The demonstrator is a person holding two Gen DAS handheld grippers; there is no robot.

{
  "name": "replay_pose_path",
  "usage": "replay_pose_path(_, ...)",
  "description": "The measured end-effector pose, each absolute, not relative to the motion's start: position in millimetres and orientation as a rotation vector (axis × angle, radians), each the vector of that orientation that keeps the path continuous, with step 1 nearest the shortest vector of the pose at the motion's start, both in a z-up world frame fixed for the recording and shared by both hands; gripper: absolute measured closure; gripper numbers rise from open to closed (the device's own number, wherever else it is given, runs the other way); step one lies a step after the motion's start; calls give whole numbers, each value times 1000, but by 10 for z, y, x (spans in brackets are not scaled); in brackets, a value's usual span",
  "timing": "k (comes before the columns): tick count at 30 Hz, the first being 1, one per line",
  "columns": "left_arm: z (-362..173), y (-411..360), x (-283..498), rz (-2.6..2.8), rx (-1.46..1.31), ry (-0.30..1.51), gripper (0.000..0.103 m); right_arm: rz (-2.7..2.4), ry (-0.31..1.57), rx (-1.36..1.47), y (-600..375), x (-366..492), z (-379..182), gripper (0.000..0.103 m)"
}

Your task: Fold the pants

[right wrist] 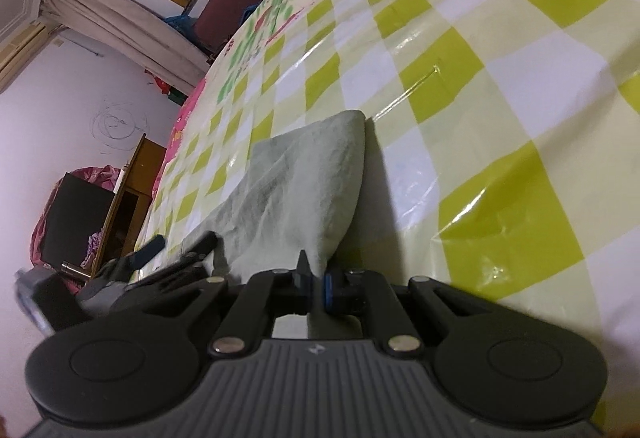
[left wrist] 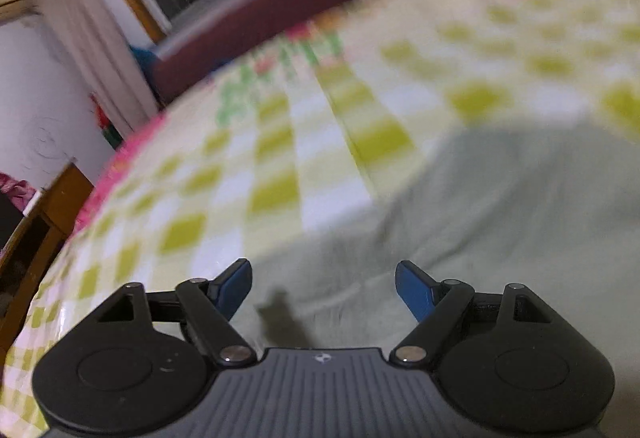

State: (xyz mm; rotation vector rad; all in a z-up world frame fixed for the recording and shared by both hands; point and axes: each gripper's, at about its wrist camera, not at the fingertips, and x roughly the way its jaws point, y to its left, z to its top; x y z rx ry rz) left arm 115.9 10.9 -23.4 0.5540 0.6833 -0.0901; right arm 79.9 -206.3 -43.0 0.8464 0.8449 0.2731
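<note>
Pinching a near edge of the pale green pants [right wrist: 304, 173], our right gripper [right wrist: 316, 284] has its fingers together on the fabric. The pants lie on the green-and-white checked tablecloth [right wrist: 500, 85]. Our left gripper [left wrist: 324, 290] hangs over them, fingers wide apart, gripping nothing. We see no containers.

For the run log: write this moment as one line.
task: fold pants | left claw: open, empty, above pants | right claw: shut on pants edge | surface: checked tablecloth
</note>
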Motion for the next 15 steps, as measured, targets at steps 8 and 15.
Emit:
replay_pose_path(8, -45, 197, 732, -161, 529, 552, 11, 261, 856, 831, -2066, 824, -386, 97)
replay_pose_path(15, -234, 173, 512, -178, 651, 591, 11, 260, 853, 813, -2012, 816, -249, 97)
